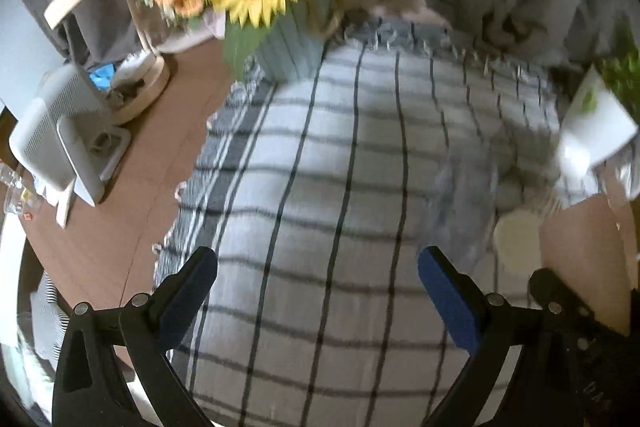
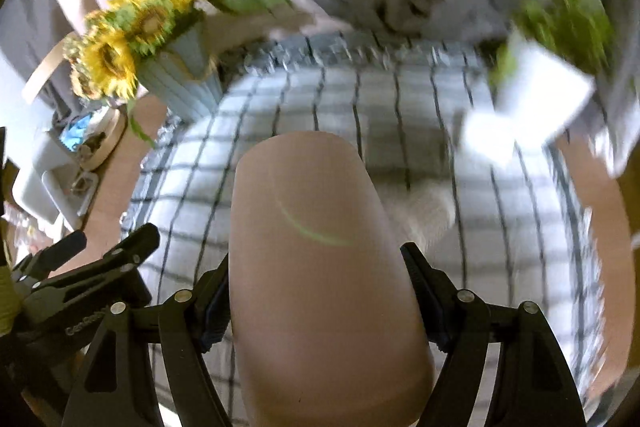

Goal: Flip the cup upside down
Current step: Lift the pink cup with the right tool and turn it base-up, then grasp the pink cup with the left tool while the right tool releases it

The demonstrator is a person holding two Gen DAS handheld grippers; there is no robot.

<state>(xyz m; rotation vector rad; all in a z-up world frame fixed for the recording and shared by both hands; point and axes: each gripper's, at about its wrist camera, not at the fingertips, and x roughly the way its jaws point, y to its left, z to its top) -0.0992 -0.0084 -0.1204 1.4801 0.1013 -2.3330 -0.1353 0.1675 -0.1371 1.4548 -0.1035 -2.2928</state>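
A tall beige cup (image 2: 320, 267) fills the middle of the right wrist view. My right gripper (image 2: 316, 291) is shut on the cup's sides and holds it above the checked cloth (image 2: 400, 107), closed end pointing away from the camera. In the left wrist view the cup's pale rim (image 1: 516, 243) shows blurred at the right edge beside the right gripper's black frame. My left gripper (image 1: 316, 291) is open and empty over the checked cloth (image 1: 340, 167). The left gripper also shows at the lower left of the right wrist view (image 2: 80, 267).
A ribbed blue vase of sunflowers (image 1: 296, 39) stands at the cloth's back left. A white pot with green leaves (image 1: 596, 123) stands at the back right. A white fan (image 1: 60, 131) and a wooden stand (image 1: 136, 87) sit on the brown table (image 1: 140, 187) at left.
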